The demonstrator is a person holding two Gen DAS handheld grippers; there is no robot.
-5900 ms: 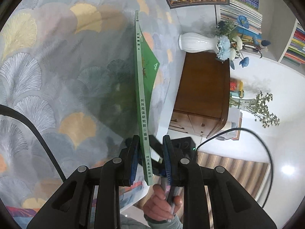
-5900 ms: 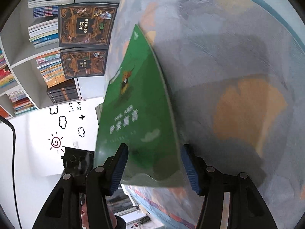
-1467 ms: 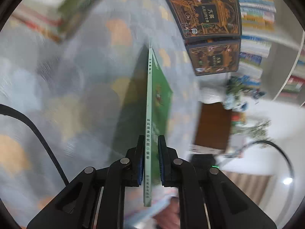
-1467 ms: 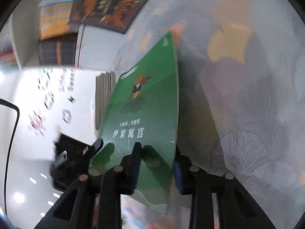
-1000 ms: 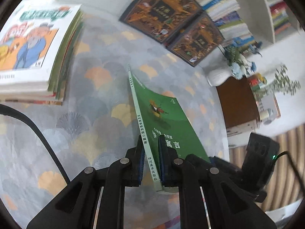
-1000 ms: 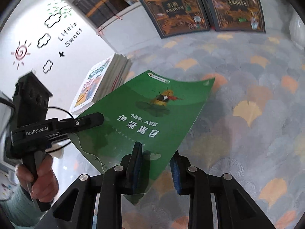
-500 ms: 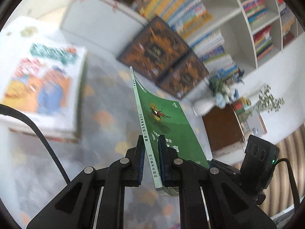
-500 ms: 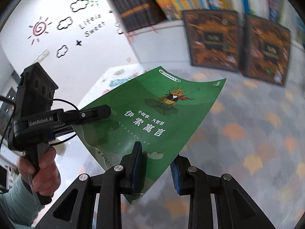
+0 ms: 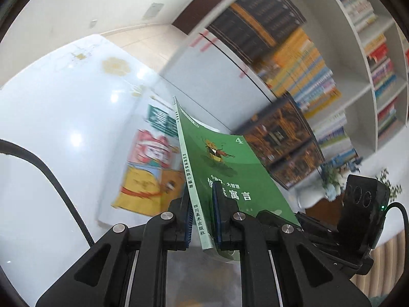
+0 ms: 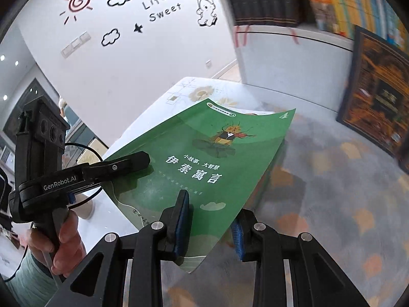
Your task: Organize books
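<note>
The green book (image 9: 225, 168) is in the air above the patterned cloth (image 10: 332, 204), carried between two grippers. The left gripper (image 9: 202, 220) has its fingers clamped on the book's spine edge, near the lower end of the spine, so the book stands on edge in the left wrist view with its cover facing right. In the right wrist view the same gripper (image 10: 143, 160) reaches in from the left, and the hand (image 10: 64, 240) that holds it grips the handle at the lower left.

The right gripper (image 10: 209, 222) straddles the book's near bottom edge. Its jaws are opening: the left finger (image 10: 182, 220) lies over the cover, the right finger (image 10: 237, 235) stands out past the book's right-hand edge, and a gap shows there. The book's far corner with the number 4 is free and curls slightly.

Beyond the book's spine lies a stack of books (image 9: 148, 163), topped by a cartoon cover, at the edge of the cloth beside a glossy white surface (image 9: 64, 117). Two dark ornate books (image 10: 378, 94) lean upright at the far edge of the cloth against a white bookcase (image 9: 352, 58). The cloth to the right of the green book lies bare up to those leaning books.
</note>
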